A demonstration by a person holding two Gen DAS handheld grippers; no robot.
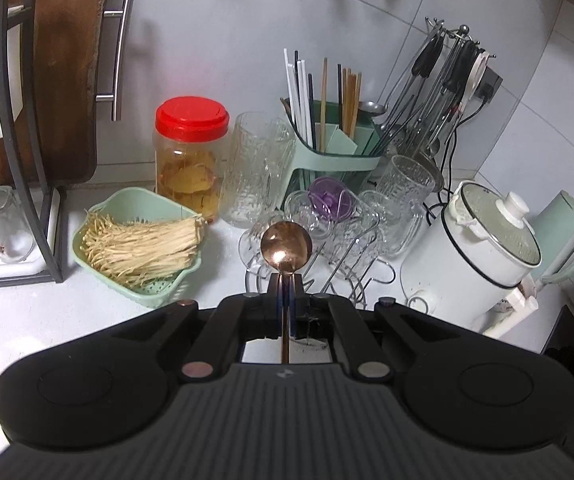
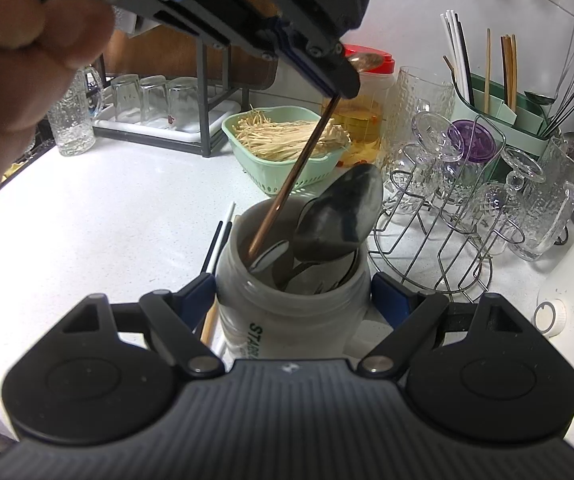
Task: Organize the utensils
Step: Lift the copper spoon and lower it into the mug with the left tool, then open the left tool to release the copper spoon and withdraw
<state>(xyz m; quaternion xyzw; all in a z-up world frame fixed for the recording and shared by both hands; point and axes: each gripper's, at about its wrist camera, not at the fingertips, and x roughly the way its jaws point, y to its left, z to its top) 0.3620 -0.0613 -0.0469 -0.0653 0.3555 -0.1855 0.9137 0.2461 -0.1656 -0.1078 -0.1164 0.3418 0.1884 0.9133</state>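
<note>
My left gripper point(image 1: 286, 280) is shut on a copper spoon point(image 1: 286, 245), bowl end up. In the right wrist view the left gripper point(image 2: 343, 84) holds the spoon's thin handle point(image 2: 291, 176) slanting down, with its tip inside a white jar point(image 2: 291, 312). The jar holds several dark metal spoons point(image 2: 339, 220). My right gripper point(image 2: 291, 300) is closed around the jar, its blue pads point(image 2: 197, 298) against both sides. A green utensil caddy point(image 1: 335, 148) with chopsticks stands at the back.
A green basket of enoki mushrooms point(image 1: 139, 244), a red-lidded jar point(image 1: 191, 156), a tall glass point(image 1: 257, 168), a wire rack of glass cups point(image 2: 459, 208), hanging ladles point(image 1: 439, 92) and a white cooker point(image 1: 475, 256) crowd the counter. Loose chopsticks point(image 2: 217, 248) lie beside the jar.
</note>
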